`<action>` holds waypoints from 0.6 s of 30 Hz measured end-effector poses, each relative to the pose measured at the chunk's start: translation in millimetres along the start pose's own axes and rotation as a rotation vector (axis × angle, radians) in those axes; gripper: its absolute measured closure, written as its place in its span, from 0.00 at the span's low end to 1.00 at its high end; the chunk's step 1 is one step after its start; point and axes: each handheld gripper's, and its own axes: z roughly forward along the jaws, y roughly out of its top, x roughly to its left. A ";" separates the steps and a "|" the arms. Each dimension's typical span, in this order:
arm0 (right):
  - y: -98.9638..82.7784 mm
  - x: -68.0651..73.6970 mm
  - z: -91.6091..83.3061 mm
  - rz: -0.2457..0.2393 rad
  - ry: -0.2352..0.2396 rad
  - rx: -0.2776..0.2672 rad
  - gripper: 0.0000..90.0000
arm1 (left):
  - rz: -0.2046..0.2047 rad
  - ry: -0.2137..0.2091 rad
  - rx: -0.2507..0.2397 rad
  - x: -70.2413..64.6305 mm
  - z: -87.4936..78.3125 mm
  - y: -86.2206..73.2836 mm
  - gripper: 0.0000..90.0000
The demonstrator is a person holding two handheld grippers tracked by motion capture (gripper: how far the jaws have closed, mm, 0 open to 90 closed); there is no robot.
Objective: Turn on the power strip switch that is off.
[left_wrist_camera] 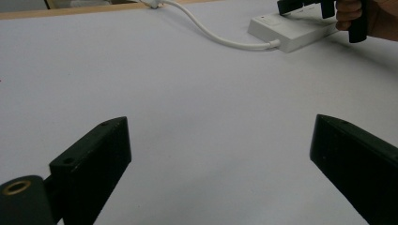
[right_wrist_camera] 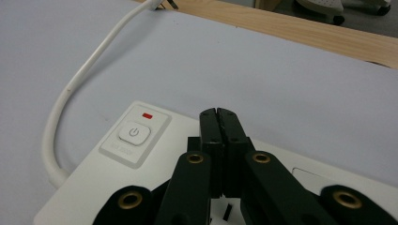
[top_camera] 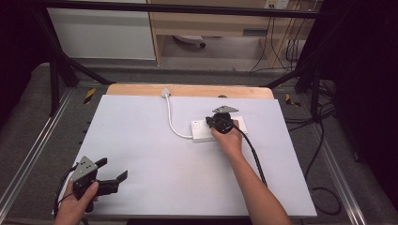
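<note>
A white power strip (top_camera: pixel 201 131) lies flat on the table right of centre, its white cable (top_camera: pixel 172 119) curving back to a plug (top_camera: pixel 165 93) at the far edge. My right gripper (top_camera: pixel 210 123) hovers over the strip, shut with nothing between its jaws. In the right gripper view its closed tips (right_wrist_camera: pixel 219 115) sit just right of the strip's round power button (right_wrist_camera: pixel 134 132) and the red indicator (right_wrist_camera: pixel 148 115). My left gripper (top_camera: pixel 112 169) is open near the front left corner, nothing between its jaws (left_wrist_camera: pixel 220 140). It points toward the strip (left_wrist_camera: pixel 291 32).
A pale mat (top_camera: pixel 155 154) covers the table, with a wooden strip (top_camera: pixel 187 90) showing along the far edge. Black frame bars (top_camera: pixel 56 70) and loose cables (top_camera: pixel 324 140) surround the table. A hand (left_wrist_camera: pixel 363 16) grips the right gripper's handle.
</note>
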 end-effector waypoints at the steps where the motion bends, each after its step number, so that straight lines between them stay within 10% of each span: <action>1: 0.7 -0.5 -1.3 0.006 0.001 -0.008 1.00 | -0.001 0.001 0.000 0.1 0.0 0.0 0.06; 18: 9.7 0.1 -12.6 -0.004 -0.003 -0.039 1.00 | 0.001 0.001 0.003 0.1 0.2 -0.2 0.06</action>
